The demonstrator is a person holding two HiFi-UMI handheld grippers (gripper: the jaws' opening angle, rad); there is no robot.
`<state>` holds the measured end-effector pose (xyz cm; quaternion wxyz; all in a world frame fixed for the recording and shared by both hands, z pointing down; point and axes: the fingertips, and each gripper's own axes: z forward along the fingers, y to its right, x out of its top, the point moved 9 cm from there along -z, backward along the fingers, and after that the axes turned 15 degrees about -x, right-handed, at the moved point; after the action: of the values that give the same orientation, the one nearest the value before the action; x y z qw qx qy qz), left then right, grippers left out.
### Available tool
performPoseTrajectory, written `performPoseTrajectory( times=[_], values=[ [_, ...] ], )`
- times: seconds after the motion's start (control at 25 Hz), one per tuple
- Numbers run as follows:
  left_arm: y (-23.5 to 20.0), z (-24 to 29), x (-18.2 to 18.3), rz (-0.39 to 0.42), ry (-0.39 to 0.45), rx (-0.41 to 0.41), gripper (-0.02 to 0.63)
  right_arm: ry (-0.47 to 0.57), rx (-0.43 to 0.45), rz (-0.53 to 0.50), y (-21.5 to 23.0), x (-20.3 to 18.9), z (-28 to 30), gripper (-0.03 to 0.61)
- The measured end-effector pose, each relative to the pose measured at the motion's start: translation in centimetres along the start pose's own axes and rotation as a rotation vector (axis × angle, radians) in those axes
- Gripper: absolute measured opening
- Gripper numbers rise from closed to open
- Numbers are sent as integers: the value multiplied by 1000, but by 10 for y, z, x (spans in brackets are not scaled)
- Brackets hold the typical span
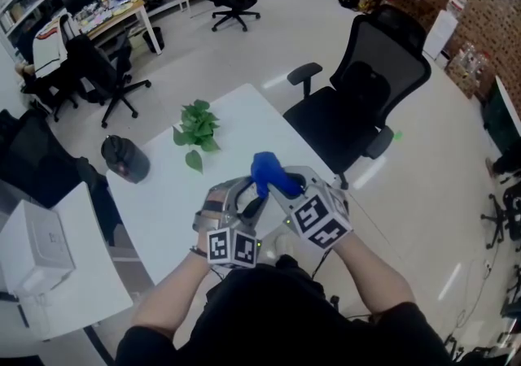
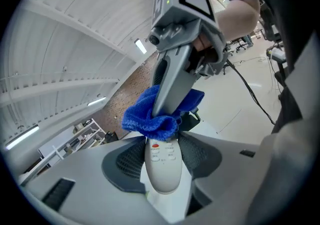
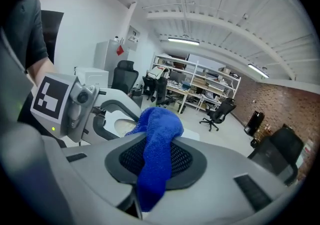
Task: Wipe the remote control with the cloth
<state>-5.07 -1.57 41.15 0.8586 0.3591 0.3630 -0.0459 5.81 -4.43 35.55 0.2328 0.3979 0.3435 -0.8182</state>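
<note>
My left gripper is shut on a white remote control, whose red button end points away from the camera. In my right gripper, shut on it, is a blue cloth that hangs down between the pads. The cloth lies bunched on the remote's far end, with the right gripper coming down onto it from above. In the head view both grippers meet above the white table, the cloth between them. From the right gripper view the left gripper shows with the remote in its jaws.
A small green plant and a dark cap lie on the table's far part. A black office chair stands close at the right. A white box sits on a second table at the left.
</note>
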Motion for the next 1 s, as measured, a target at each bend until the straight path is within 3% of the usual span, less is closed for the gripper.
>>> performPoseTrajectory(
  times=[0.24,0.32,0.4,0.48,0.64,0.76,0.84,0.88,1.0],
  values=[
    [0,0,1,-12,12,-7,206,-8,-70,21,24,-7,-2,83],
    [-3,1,-1,-74,34,-14,206,16,-92,39,33,-5,-8,83],
    [-14,0,-3,-243,107,-26,206,96,-104,109,43,-2,-16,83],
    [-30,-2,-9,-508,237,-53,206,213,-92,238,53,-6,-22,84],
    [-59,2,-33,-1099,630,-185,206,326,-29,477,51,-28,-23,84],
    [-72,6,-44,-1425,955,-302,206,352,79,567,29,-40,-15,84],
    [-75,9,-45,-1568,1141,-380,206,369,155,593,17,-43,-10,83],
    [-75,11,-44,-1602,1203,-420,206,377,187,597,12,-43,-8,84],
    [-71,13,-41,-1610,1264,-514,206,392,252,580,3,-40,-4,83]
  ],
)
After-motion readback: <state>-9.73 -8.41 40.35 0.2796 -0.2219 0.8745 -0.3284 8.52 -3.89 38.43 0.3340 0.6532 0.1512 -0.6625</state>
